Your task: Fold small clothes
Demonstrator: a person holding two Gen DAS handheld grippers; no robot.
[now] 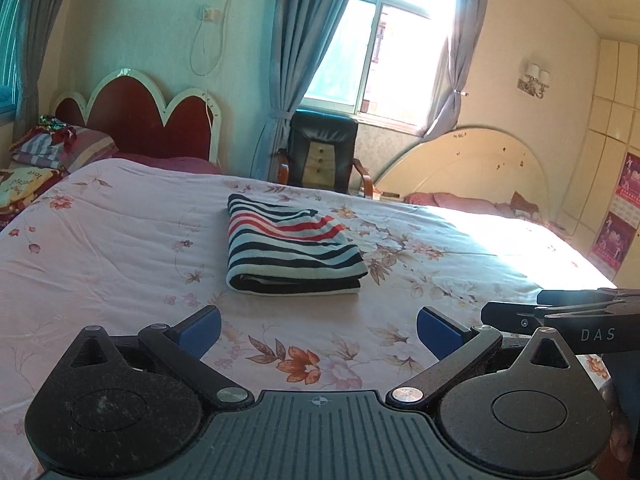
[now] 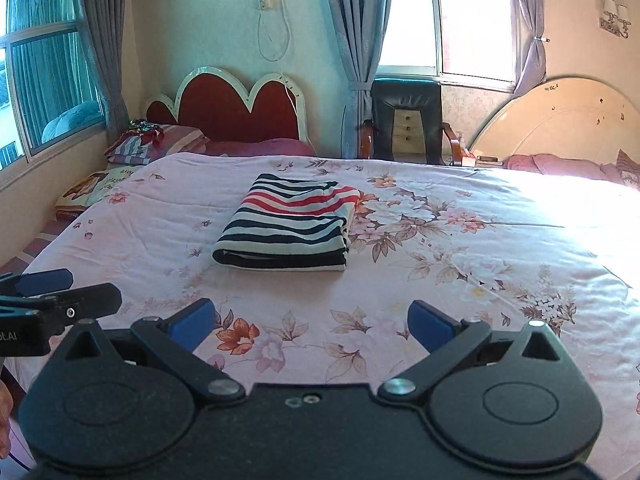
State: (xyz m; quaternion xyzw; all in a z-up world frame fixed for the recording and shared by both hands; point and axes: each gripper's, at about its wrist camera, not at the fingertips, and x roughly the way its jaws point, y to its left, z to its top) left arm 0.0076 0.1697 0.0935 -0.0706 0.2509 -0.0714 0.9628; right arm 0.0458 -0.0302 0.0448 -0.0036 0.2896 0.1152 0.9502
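Two grippers, both w/ blue pads spread wide and nothing between them. Left gripper [image 1: 319,330] hovers low over the bed; right gripper [image 2: 311,326] same, just beside it. In the left wrist view the right unit is cut off at 3 o'clock, only black linkage and "DAS" lettering show. In the right wrist view the left unit pokes in at 9 o'clock, mostly out of frame.

Folded striped garment [image 1: 290,246] lies flat mid-bed, at 12 o'clock from both grippers and apart from them: navy/white stripes w/ red bands toward the far end. Can't tell what kind of garment; inner layers hidden by the fold.

Surface is a pink floral bedspread [image 1: 120,248], lightly creased. Sun glare at 2 o'clock washes out its far right part. Red scalloped headboard [image 1: 148,116] at 11 o'clock, pile of bedding [image 1: 48,148] at 10 o'clock, partly cut off. Black armchair [image 1: 322,150] at 12 o'clock under the window [image 1: 384,52], grey curtains [image 1: 304,40] tied back. Cream arched headboard [image 1: 464,164] at 1 o'clock.
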